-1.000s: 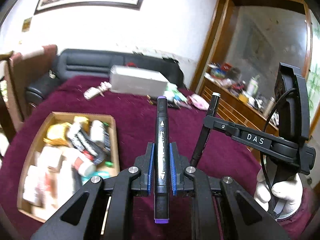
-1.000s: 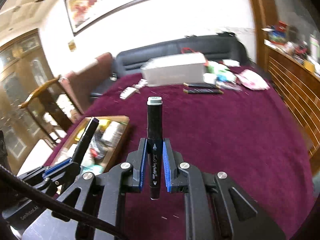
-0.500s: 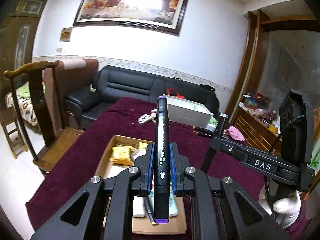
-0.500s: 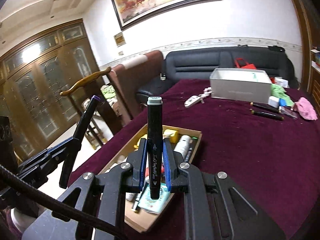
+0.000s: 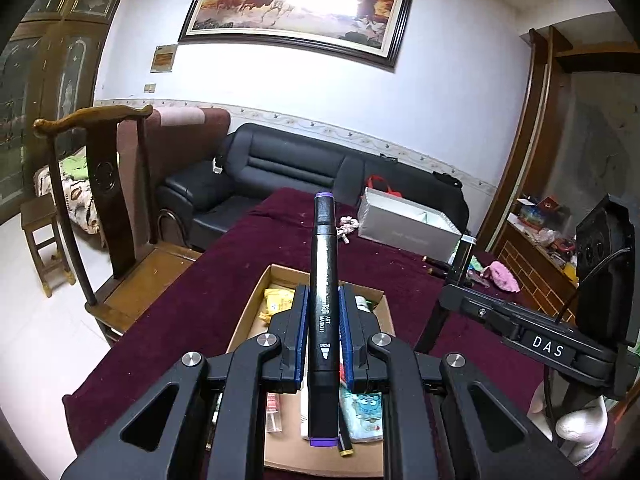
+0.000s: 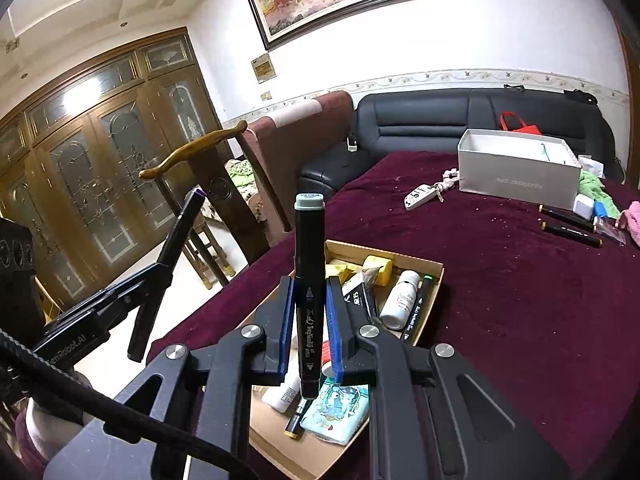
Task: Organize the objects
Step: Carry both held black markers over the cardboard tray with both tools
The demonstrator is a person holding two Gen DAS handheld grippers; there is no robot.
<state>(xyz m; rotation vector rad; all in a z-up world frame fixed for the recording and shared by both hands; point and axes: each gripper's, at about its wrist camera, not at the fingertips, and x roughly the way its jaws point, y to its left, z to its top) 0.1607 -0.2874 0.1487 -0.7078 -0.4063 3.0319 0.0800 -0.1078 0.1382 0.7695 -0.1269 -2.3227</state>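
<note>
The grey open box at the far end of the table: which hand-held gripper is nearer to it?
Right, I'd judge. The right hand-held gripper sits on the grey box's side; the left hand-held gripper is beside it, farther off. Both hover over the cardboard box, well short.

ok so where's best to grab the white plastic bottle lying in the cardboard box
Grip the white plastic bottle across the middle of its round body, coming down from above. It lies flat in the cardboard box, with a black marker close on one side and packets on the other, so a sideways approach looks blocked.
</note>
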